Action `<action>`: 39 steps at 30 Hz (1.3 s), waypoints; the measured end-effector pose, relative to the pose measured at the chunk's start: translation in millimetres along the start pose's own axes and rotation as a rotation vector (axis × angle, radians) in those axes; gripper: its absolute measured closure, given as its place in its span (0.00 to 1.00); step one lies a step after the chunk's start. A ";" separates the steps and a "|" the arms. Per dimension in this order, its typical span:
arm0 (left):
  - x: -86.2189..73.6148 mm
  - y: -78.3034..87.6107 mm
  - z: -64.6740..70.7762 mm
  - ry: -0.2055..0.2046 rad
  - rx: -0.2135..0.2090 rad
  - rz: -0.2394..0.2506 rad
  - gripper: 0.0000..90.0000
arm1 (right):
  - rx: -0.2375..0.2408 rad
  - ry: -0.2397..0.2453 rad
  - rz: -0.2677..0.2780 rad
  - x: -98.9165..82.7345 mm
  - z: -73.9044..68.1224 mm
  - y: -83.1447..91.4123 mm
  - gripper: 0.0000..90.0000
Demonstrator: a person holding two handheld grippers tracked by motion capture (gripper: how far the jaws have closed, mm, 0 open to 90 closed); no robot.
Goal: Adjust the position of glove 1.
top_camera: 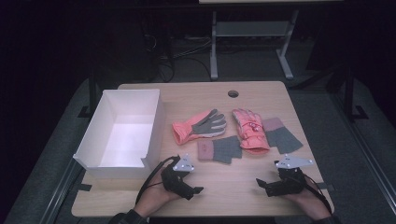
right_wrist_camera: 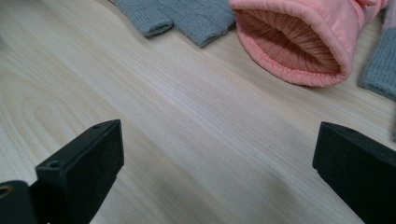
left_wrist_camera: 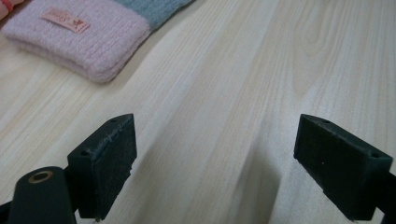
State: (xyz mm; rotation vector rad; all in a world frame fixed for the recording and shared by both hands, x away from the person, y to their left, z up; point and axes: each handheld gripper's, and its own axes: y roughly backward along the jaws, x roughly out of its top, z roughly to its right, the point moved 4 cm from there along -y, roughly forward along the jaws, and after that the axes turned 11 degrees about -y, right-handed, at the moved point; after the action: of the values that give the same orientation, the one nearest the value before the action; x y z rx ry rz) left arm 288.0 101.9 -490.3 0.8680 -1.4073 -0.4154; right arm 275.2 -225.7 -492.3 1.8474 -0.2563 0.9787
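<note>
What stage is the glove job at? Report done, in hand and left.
Done: nothing; the white box holds no gloves. In hand: nothing; the left gripper and right gripper rest open on the table. Left: both pink gloves and both knit gloves lie untouched.

No legible text anywhere; small pinkish sewn label (left_wrist_camera: 65, 20) on the pink cuff of the knitted mitten (left_wrist_camera: 74, 39), left gripper view, faint marks on it, too blurred to read; no brand, number or sign readable on the white box (top_camera: 122, 133), the ski gloves (top_camera: 198, 126) or the table (top_camera: 233, 184).
</note>
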 end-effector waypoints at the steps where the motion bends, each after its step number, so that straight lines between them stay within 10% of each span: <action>1: 0.0 -0.1 -0.6 0.008 -0.005 0.000 0.14 | 0.002 -0.001 0.001 0.1 -0.3 -0.1 0.02; 11: 2.7 -1.1 -0.8 0.033 -0.026 -0.016 0.25 | 0.007 -0.029 -0.016 -1.2 1.8 -1.0 0.02; 26: 25.1 1.9 -4.0 0.046 -0.032 0.011 0.98 | 0.004 -0.038 -0.024 -1.5 -0.4 -0.8 0.02; 39: 45.0 1.0 -34.2 0.052 0.043 0.024 1.00 | 0.008 -0.037 -0.023 -1.5 -1.2 -1.1 0.02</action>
State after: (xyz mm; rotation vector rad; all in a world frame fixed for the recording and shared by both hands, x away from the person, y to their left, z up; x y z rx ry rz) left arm 327.7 79.7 -456.8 0.8896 -1.3816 -0.3429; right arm 274.2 -224.5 -493.8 1.8728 -0.2528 0.9318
